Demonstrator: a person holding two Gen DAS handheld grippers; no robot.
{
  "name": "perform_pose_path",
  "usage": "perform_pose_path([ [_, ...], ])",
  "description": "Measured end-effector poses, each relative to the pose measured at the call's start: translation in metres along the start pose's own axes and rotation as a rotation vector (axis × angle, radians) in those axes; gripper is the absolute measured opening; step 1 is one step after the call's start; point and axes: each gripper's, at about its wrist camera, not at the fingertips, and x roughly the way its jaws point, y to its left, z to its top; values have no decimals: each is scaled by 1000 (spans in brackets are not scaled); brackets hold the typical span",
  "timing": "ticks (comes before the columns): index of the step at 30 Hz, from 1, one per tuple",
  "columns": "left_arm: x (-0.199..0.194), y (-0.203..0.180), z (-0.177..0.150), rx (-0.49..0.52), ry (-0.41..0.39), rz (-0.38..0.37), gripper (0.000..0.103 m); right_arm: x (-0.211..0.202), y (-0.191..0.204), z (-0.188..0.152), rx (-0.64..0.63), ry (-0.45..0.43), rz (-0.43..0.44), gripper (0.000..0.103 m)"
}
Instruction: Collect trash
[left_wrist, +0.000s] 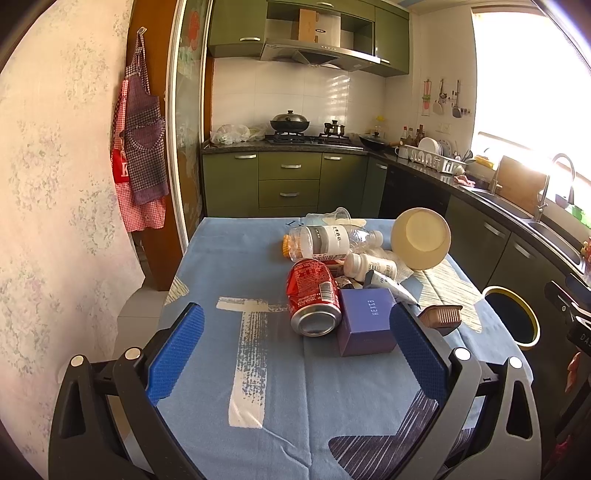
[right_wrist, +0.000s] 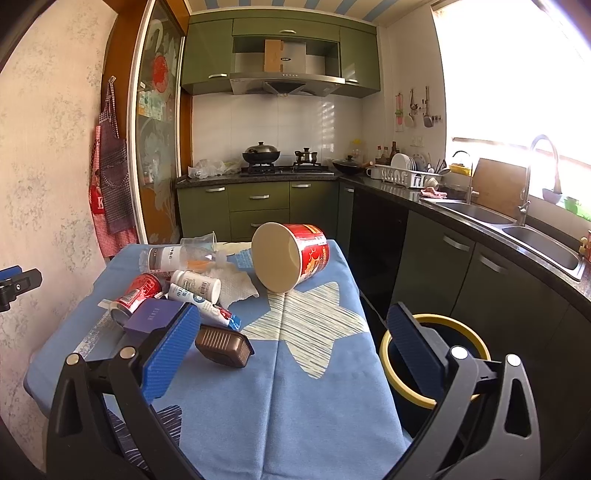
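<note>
A pile of trash lies on the blue tablecloth (left_wrist: 258, 369): a red soda can (left_wrist: 313, 295) on its side, a purple box (left_wrist: 365, 321), a brown ribbed tray (left_wrist: 441, 317), white bottles (left_wrist: 373, 266), a clear plastic bottle (left_wrist: 321, 242) and a tipped instant-noodle tub (left_wrist: 421, 238). My left gripper (left_wrist: 295, 350) is open and empty, just before the can and box. My right gripper (right_wrist: 291, 350) is open and empty, near the tray (right_wrist: 224, 346), with the tub (right_wrist: 291, 260) ahead. A yellow-rimmed bin (right_wrist: 436, 358) stands right of the table.
The table's right edge drops off beside the bin (left_wrist: 513, 317). Green kitchen cabinets (left_wrist: 288, 182) and a stove lie behind the table, a counter with a sink (right_wrist: 535, 236) runs along the right. Aprons (left_wrist: 142, 147) hang on the left wall.
</note>
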Motion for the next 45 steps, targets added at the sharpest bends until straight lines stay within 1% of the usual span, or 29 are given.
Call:
perform_pose_path([
  [45, 1, -5, -1, 10, 13, -6, 99, 5, -5, -1, 6, 10, -13, 97],
])
